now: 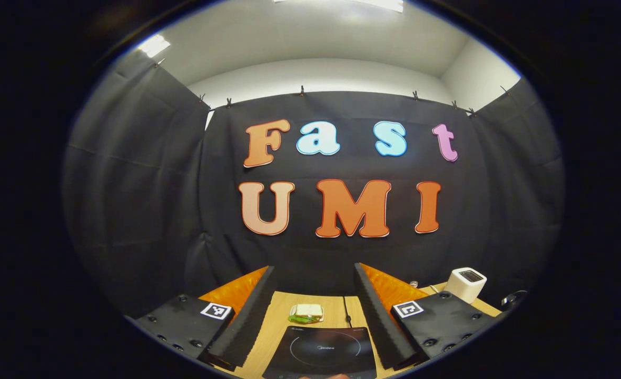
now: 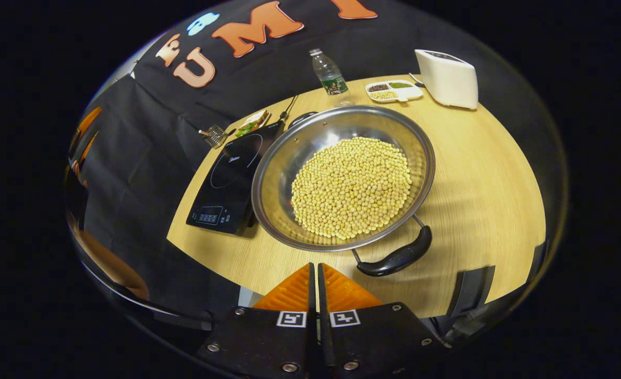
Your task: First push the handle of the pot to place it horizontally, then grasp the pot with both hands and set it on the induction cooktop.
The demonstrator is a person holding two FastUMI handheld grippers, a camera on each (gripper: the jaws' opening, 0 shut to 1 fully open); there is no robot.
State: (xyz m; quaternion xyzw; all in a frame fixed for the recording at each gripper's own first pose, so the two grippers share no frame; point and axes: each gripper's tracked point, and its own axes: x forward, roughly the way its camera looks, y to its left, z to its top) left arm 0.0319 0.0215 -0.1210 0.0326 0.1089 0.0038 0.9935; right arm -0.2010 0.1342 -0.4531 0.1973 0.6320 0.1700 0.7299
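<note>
- Hovering above the near edge of the wooden table (image 2: 479, 173), the right gripper (image 2: 314, 273) has its fingers pressed together with nothing between them, pointing towards the pot.
- The pot (image 2: 278, 163) is a wide steel pan heaped with soybeans (image 2: 351, 187); it sits on the table just beside the induction cooktop (image 2: 234, 179), its far-left rim seeming to overlap the cooktop's edge.
- The pot's near handle (image 2: 397, 257) is a dark grip on wire loops lying at a slant, off to the right of the right gripper's fingertips, so the push to set it level looks not yet made.
- The left gripper (image 1: 314, 300) is held level with fingers spread wide and empty; in the left gripper view the induction cooktop (image 1: 323, 350) lies between them, with a wrapped sandwich (image 1: 306, 312) beyond it.
- Risks, as I judge them:
  - Closed fingertips meeting a rounded handle off-centre could slip past it and knock the rim.
  - A hard push may turn or slide the whole pot and scatter beans, since the load is heaped and loose.
  - A two-handed lift with uneven height would tilt the shallow pan and spill.
  - The water bottle (image 2: 331, 79) and the compartment dish (image 2: 394, 90) stand close behind and could be knocked.
</note>
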